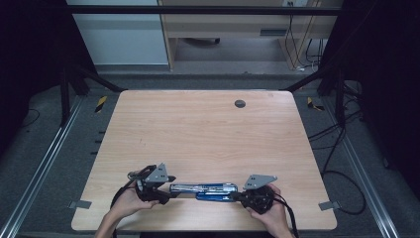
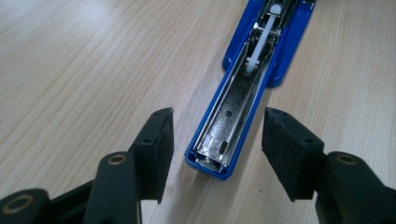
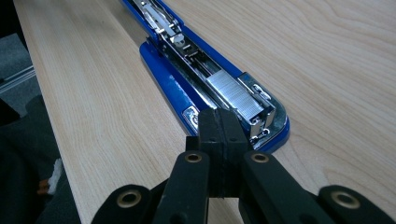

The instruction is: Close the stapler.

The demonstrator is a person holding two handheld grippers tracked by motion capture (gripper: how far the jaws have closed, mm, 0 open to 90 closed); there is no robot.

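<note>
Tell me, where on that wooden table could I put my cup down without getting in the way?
Nearly all of the light wooden table is bare: the whole stretch from the opened-out blue metal stapler up to the small dark round cap near the far edge. It is crowded along the near edge, where the left gripper and right gripper flank the stapler.

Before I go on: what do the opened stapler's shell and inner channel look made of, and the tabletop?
Stapler shell: glossy blue, probably plastic or painted metal; the smooth sheen leaves it open. Inner channel: bright bare metal, mirror-like with punched holes. Staple strip: silvery, finely ribbed metal. Tabletop: pale wood-grain surface, likely laminate judging by its even, flat finish.
</note>
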